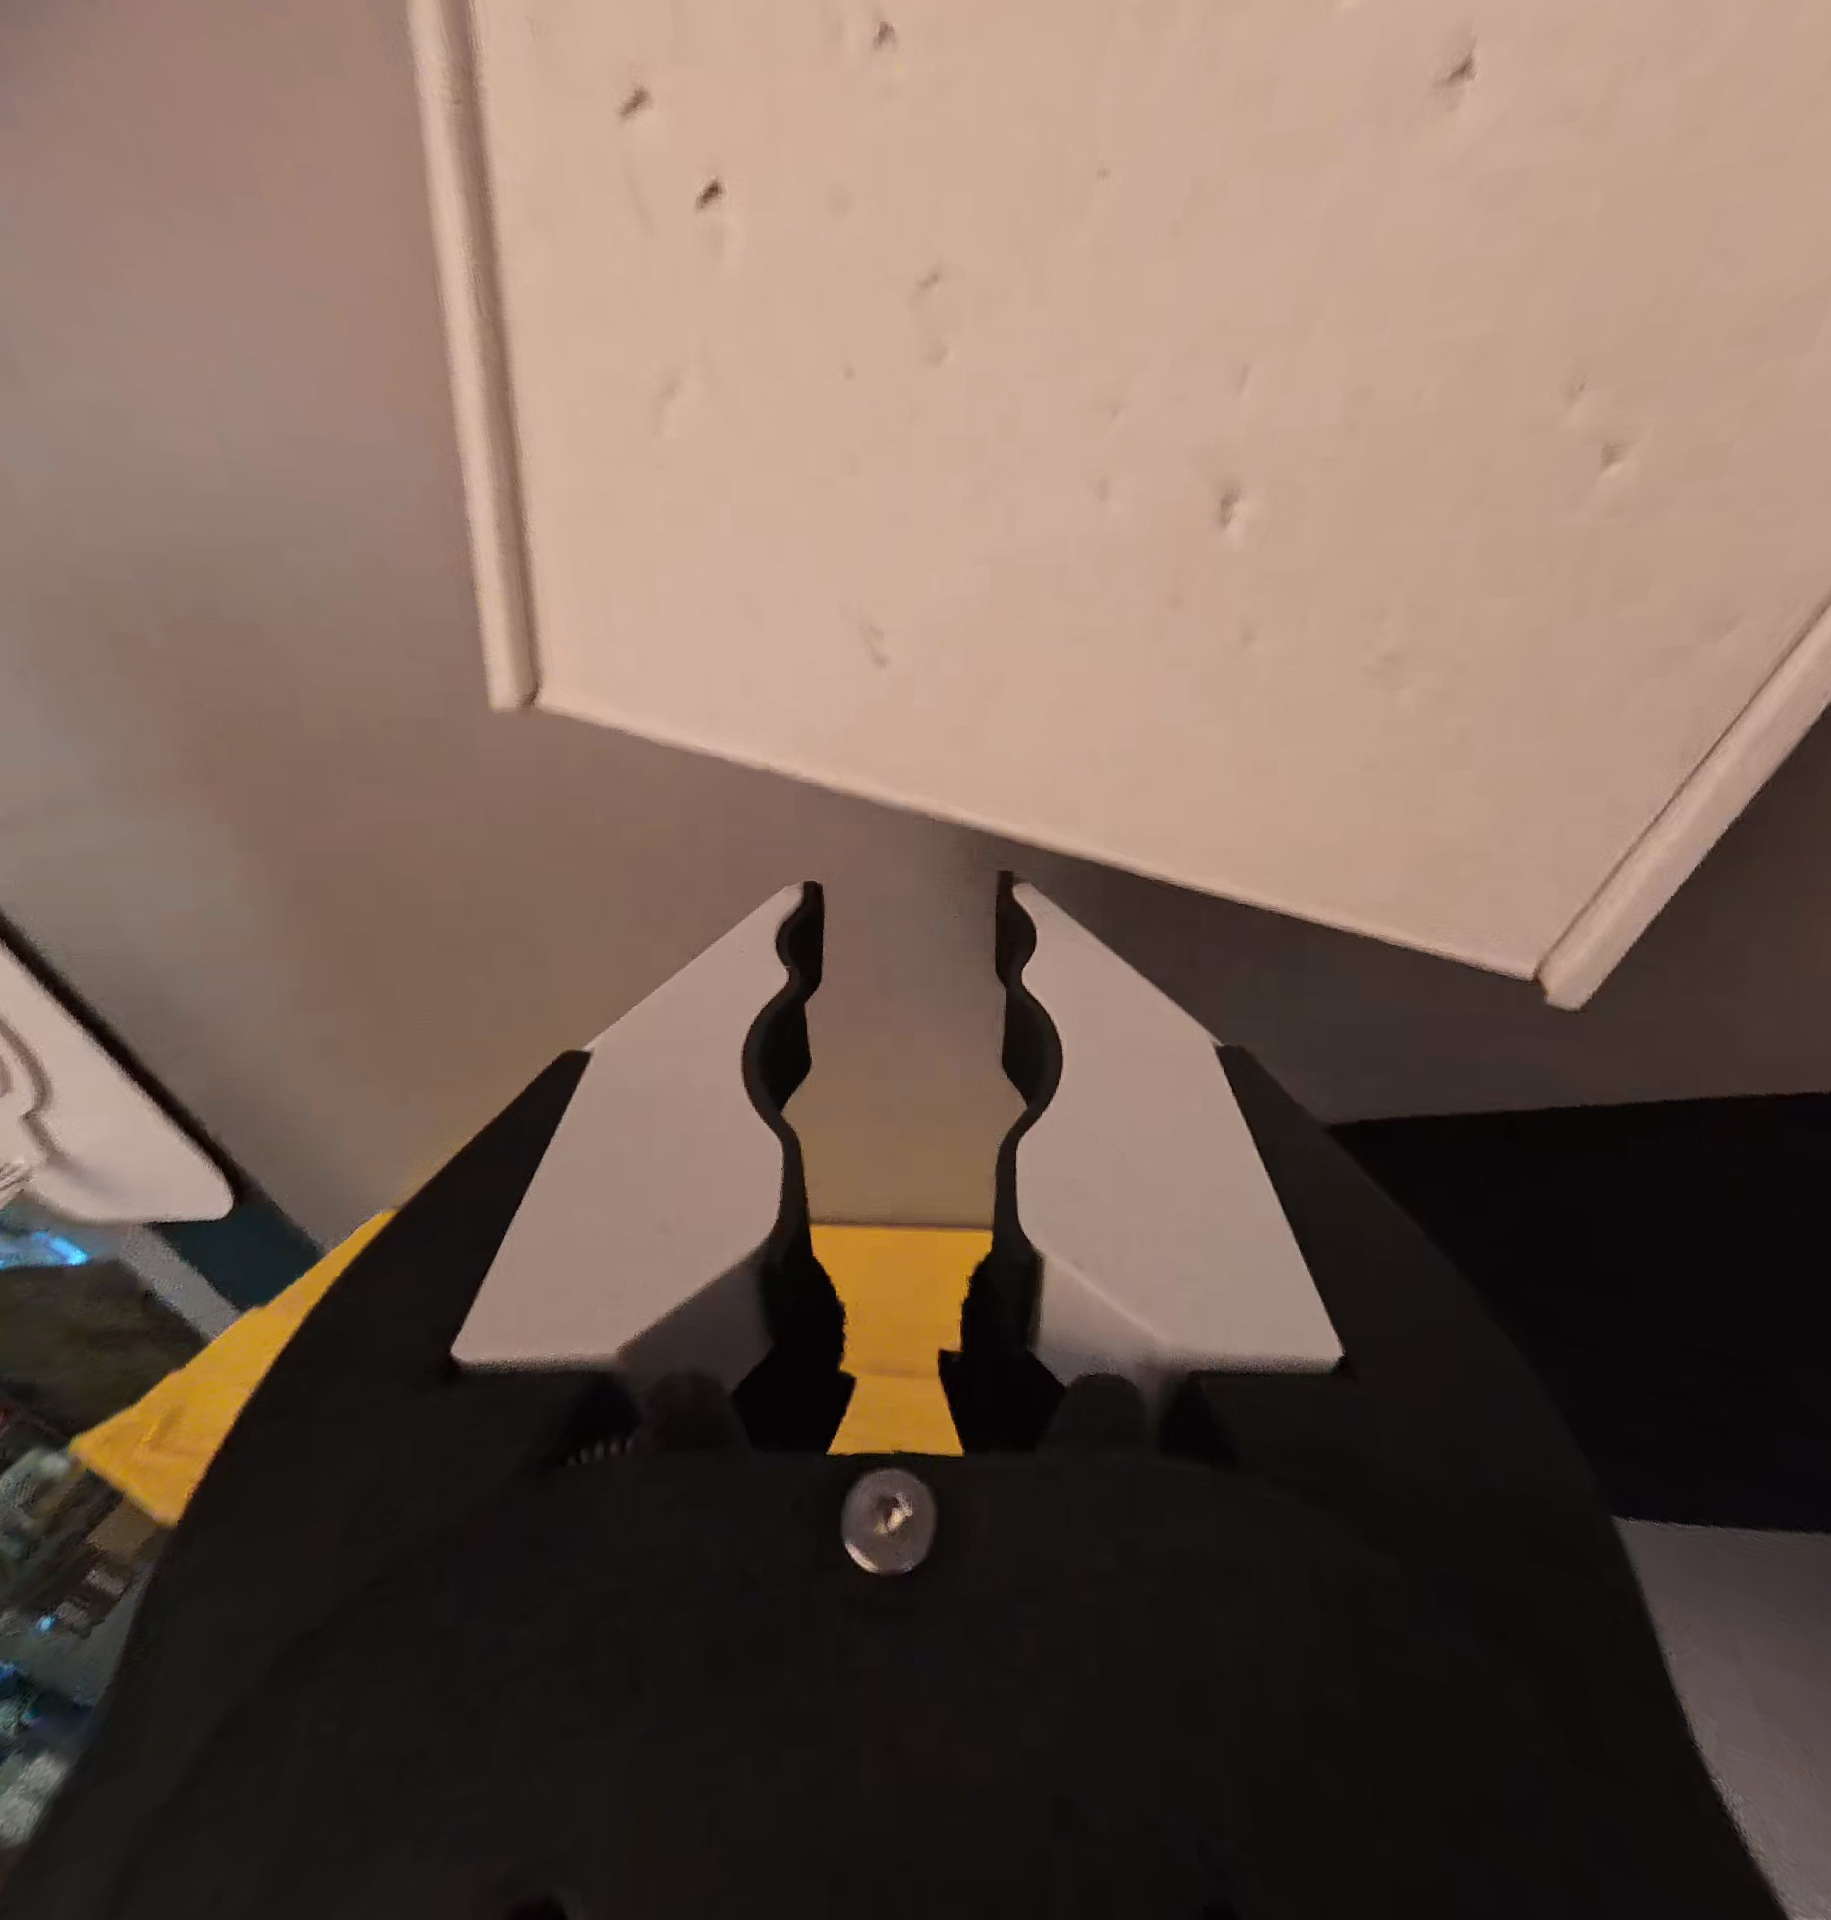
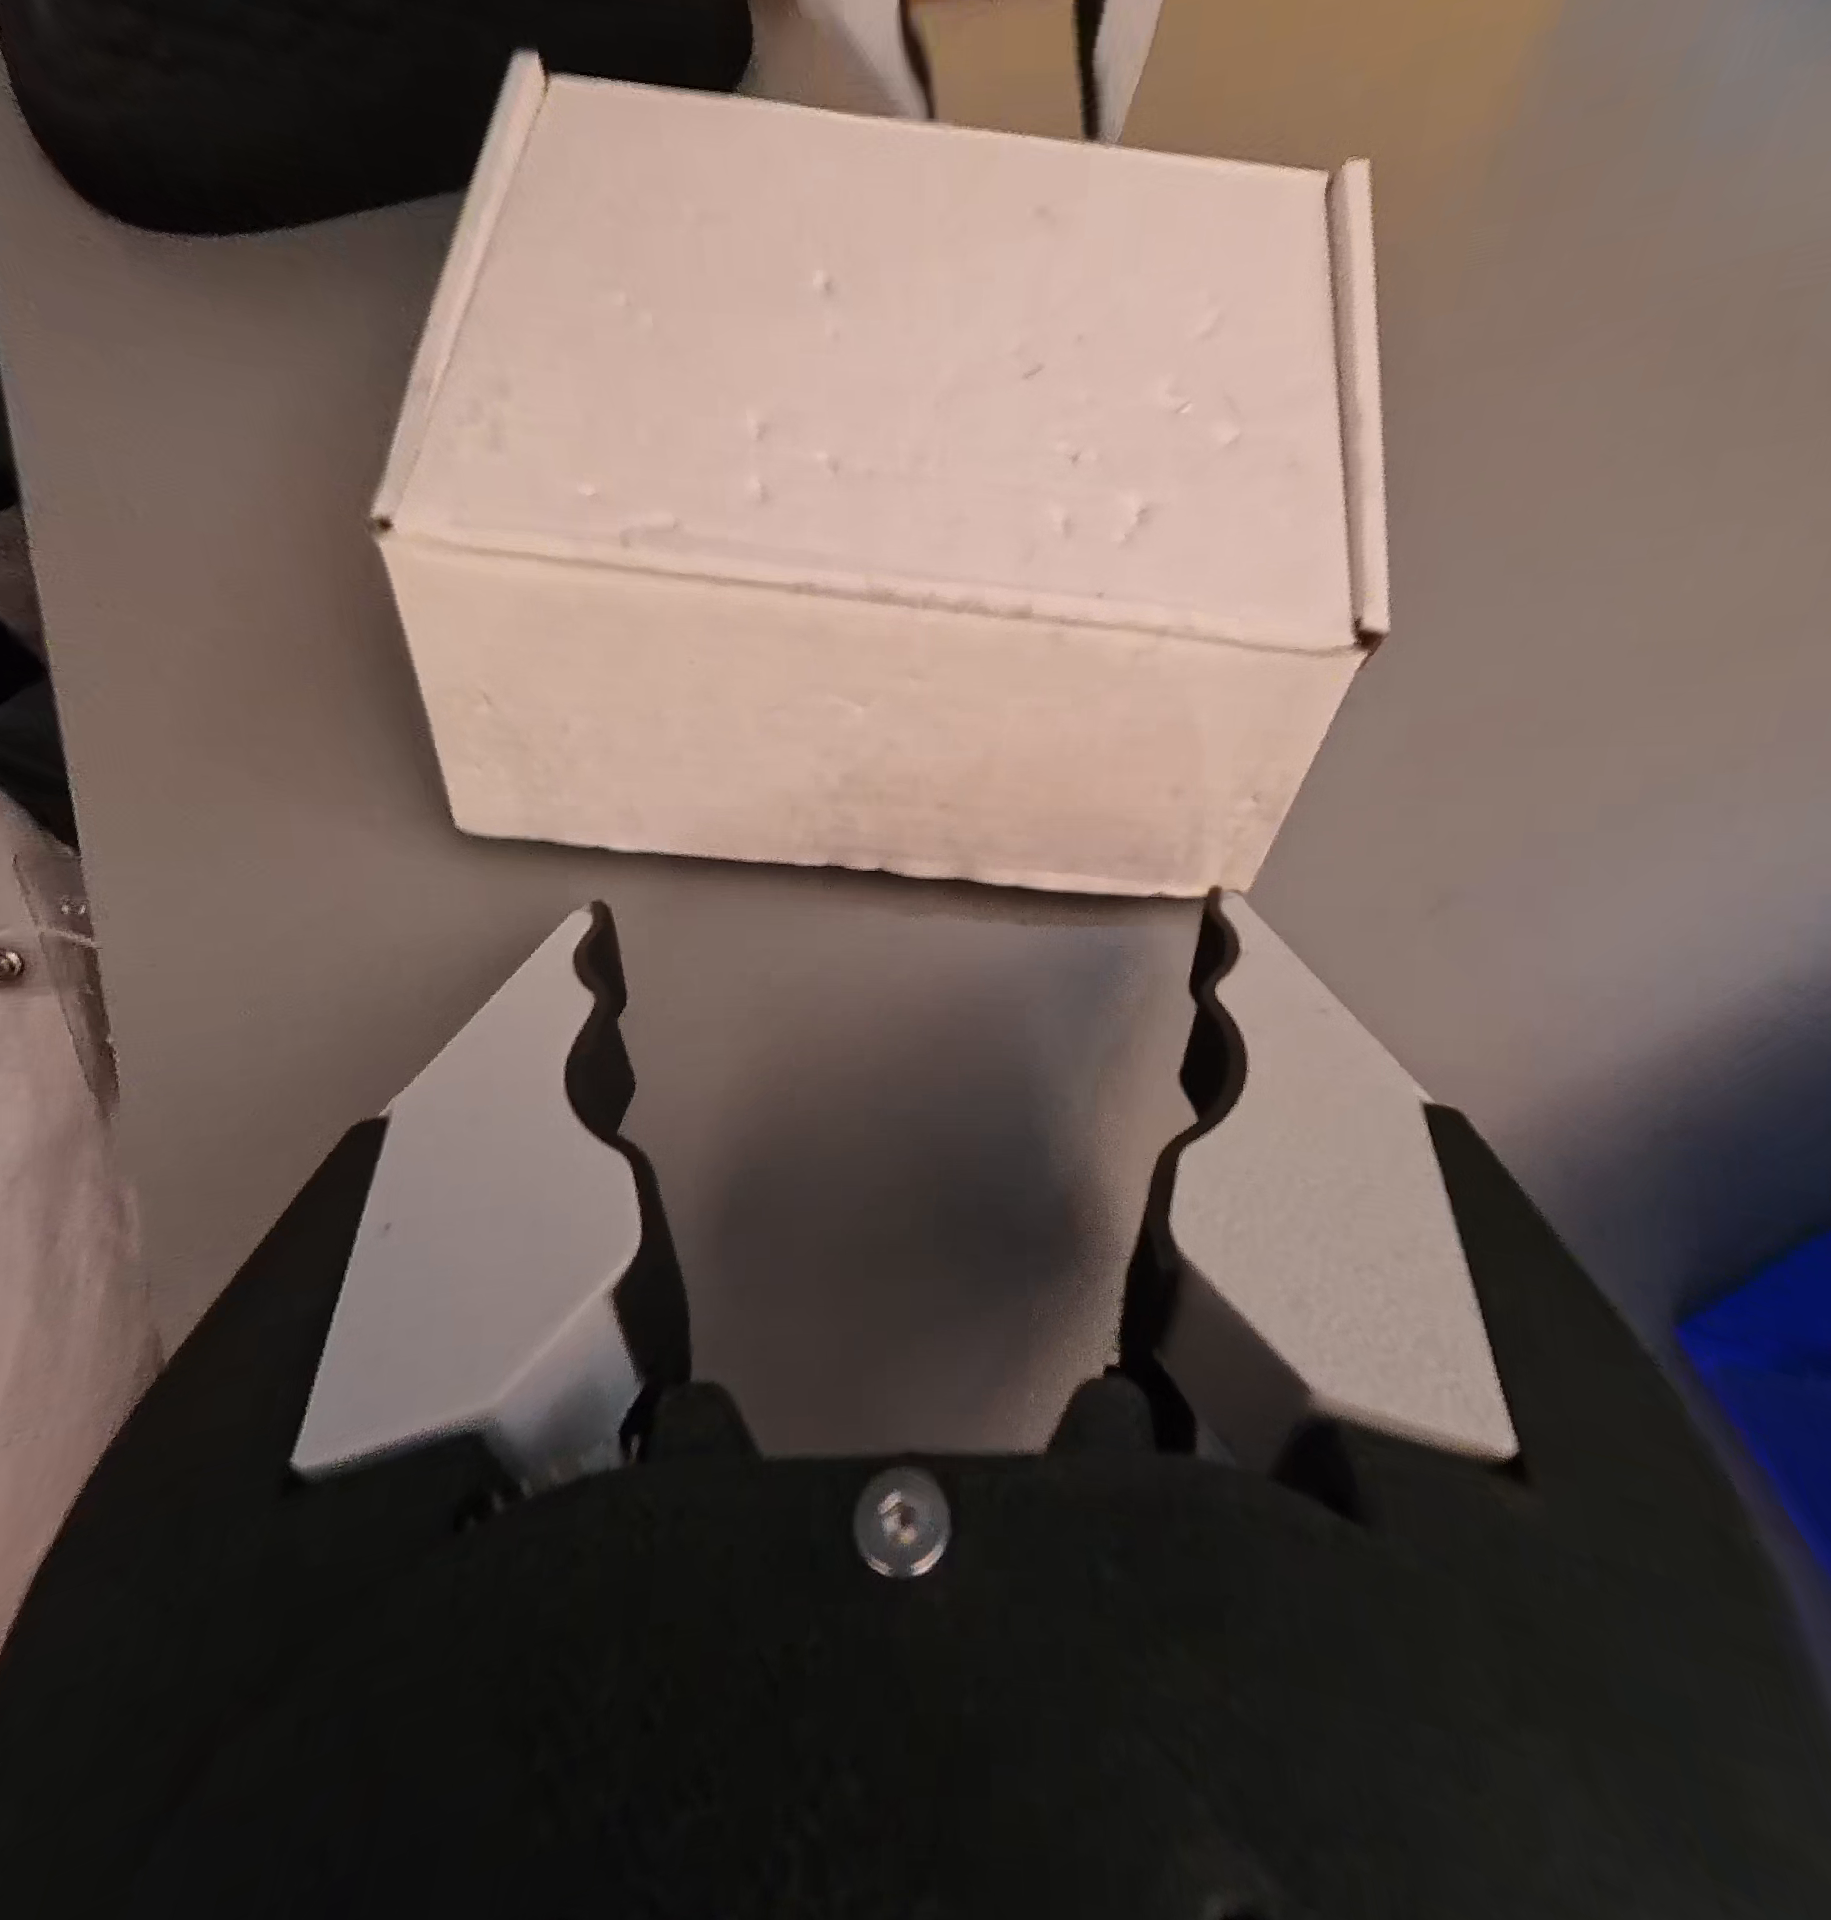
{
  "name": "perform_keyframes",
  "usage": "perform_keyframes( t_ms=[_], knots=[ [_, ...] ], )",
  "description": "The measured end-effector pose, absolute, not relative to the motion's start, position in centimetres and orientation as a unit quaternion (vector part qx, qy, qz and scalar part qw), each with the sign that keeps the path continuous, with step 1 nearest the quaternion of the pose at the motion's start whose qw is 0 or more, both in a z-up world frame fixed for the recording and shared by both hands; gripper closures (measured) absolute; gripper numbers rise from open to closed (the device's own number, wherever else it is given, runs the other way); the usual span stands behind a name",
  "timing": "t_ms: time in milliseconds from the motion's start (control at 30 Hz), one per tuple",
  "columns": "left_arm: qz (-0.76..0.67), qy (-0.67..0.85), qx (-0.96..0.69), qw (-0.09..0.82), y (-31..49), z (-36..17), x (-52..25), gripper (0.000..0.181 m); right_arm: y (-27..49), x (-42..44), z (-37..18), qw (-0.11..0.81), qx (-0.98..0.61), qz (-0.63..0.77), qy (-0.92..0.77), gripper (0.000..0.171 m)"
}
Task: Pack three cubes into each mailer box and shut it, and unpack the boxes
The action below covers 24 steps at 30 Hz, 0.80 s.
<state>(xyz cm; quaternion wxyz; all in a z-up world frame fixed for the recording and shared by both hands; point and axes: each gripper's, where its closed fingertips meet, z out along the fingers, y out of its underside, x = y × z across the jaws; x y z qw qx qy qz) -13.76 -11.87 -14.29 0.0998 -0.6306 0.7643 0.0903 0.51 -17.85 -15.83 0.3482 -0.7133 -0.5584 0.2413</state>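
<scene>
Left wrist view: the left gripper (image 1: 909,894) hovers over the grey table (image 1: 215,520), its fingers parted by a narrow gap with nothing between them. A closed white mailer box (image 1: 1150,436) lies just ahead of the fingertips, its dented lid facing the camera and one corner turned toward the right. A yellow cube (image 1: 890,1340) sits below the gripper, seen through the gap near the finger roots and again at the left of the gripper body. A white moulded object (image 1: 80,1101) lies at the left edge; what it is cannot be told.

Right wrist view: the right gripper (image 2: 906,909) has its fingers spread wide and empty. A closed white box (image 2: 890,499) rests on the table (image 2: 1617,520) just beyond the fingertips, near but not touching them, lid shut and its front wall facing the camera. A blue object (image 2: 1784,1382) shows at the right edge, partly cut off. A dark rounded object (image 2: 319,114) lies beyond the box at upper left.
</scene>
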Motion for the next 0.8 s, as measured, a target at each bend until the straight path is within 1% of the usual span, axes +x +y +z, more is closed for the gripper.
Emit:
perform_keyframes(
  t_ms=[67,133,167,200,333,600,800],
  knots=[
    [0.071,0.769,-0.630,0.087,-12.4,-15.3,-13.3,0.147,-17.9,0.2,-15.4,0.357,-0.715,0.249,-0.547,0.062],
    [0.050,0.768,-0.634,0.080,-12.9,-15.9,-12.8,0.140,-18.4,-0.2,-15.2,0.354,-0.714,0.267,-0.542,0.062],
    [0.040,0.767,-0.635,0.083,-13.1,-16.1,-12.4,0.139,-18.4,-0.4,-15.2,0.357,-0.715,0.265,-0.539,0.061],
    [0.030,0.767,-0.635,0.084,-13.3,-16.1,-12.1,0.145,-18.3,-0.4,-15.3,0.358,-0.716,0.261,-0.539,0.057],
    [0.029,0.771,-0.632,0.079,-13.5,-16.2,-12.1,0.150,-18.3,-0.5,-15.2,0.365,-0.711,0.260,-0.541,0.054],
    [0.035,0.777,-0.625,0.059,-14.1,-16.6,-11.9,0.149,-18.4,-0.4,-15.2,0.354,-0.703,0.269,-0.556,0.052],
    [0.033,0.777,-0.625,0.061,-14.3,-16.6,-11.6,0.143,-18.3,-0.3,-15.4,0.352,-0.694,0.273,-0.565,0.051]
  ],
)
